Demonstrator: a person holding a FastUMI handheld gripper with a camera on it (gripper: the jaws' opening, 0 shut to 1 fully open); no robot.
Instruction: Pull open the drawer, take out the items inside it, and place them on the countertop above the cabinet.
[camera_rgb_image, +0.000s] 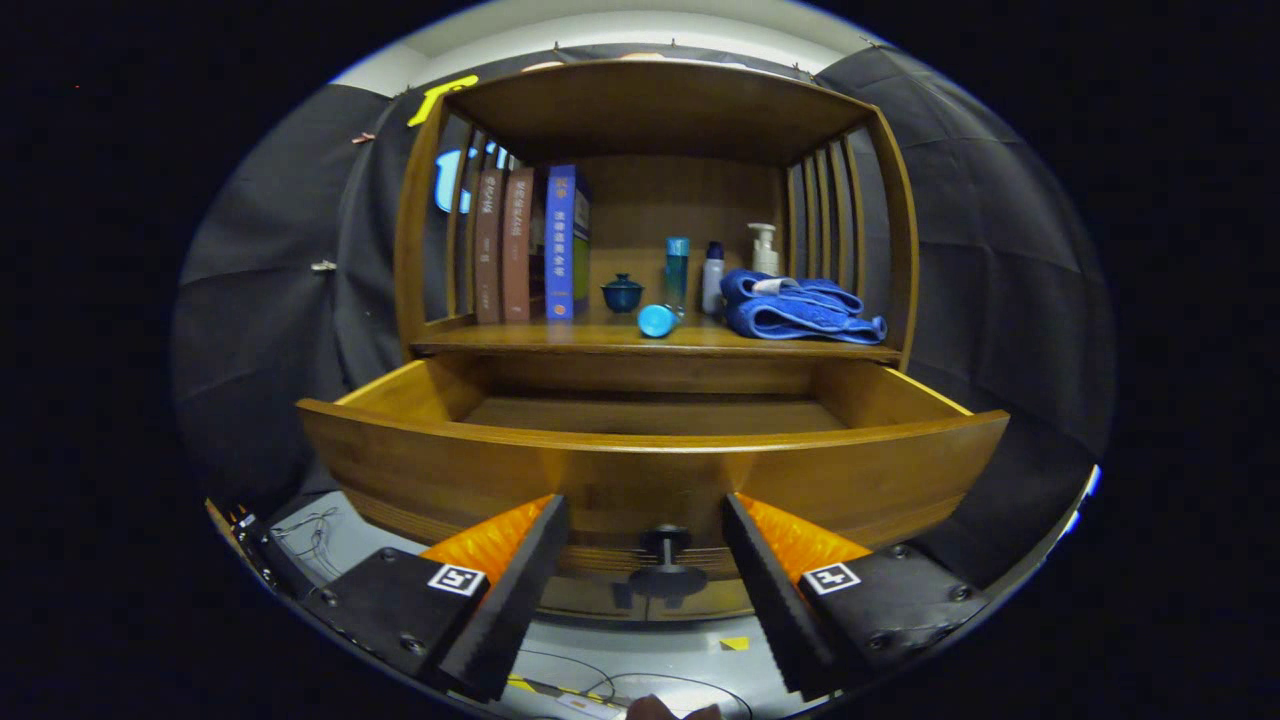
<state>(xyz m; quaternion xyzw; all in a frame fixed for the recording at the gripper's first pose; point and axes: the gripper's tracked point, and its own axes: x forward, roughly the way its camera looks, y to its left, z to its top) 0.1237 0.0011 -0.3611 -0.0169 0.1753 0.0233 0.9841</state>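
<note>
The cabinet stands dead ahead at twelve o'clock, its countertop carrying books toward eleven, a small dark lidded cup, a blue cylinder lying on its side, upright bottles, a pump bottle and a folded blue towel toward one. Below it the drawer is pulled well out, its long axis running nine to three across the fingers; what shows of its floor looks bare, though the front wall hides the near part. The drawer's knob sits between the fingers at twelve, close in. The gripper has its fingers spread wide, untouching the knob and holding nothing. Next, I judge, the fingers must rise over the front wall to see inside
</note>
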